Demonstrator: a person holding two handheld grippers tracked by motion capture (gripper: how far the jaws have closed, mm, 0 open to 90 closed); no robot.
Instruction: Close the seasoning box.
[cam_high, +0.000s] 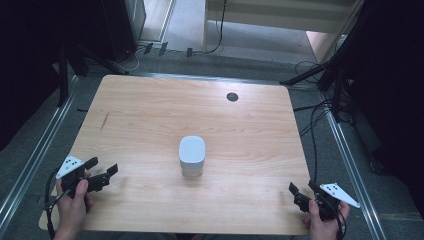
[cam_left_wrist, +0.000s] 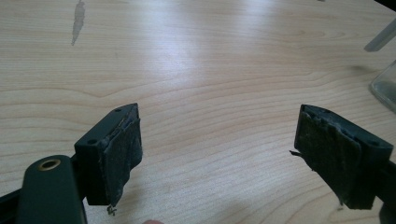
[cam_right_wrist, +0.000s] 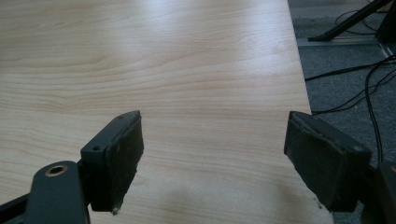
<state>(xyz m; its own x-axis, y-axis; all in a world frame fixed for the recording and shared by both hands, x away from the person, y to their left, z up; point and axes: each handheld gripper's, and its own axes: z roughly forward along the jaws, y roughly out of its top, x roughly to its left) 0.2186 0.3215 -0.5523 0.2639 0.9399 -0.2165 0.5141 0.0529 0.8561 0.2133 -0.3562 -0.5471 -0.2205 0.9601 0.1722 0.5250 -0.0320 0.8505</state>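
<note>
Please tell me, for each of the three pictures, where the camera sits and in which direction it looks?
High view: above the person's side, looking forward and down on the wooden table; both hands, left gripper and right gripper show.
Left gripper view: on the left gripper, looking along open jaws over the tabletop.
Right gripper view: on the right gripper, looking toward the table's edge and floor cables.
Shared: high and left gripper views both catch the white container.

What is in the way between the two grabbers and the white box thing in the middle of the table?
Nothing visible. Bare wood lies between the left gripper and the white container, and between the right gripper and it. Both grippers are open and empty, near the table's front corners.
</note>
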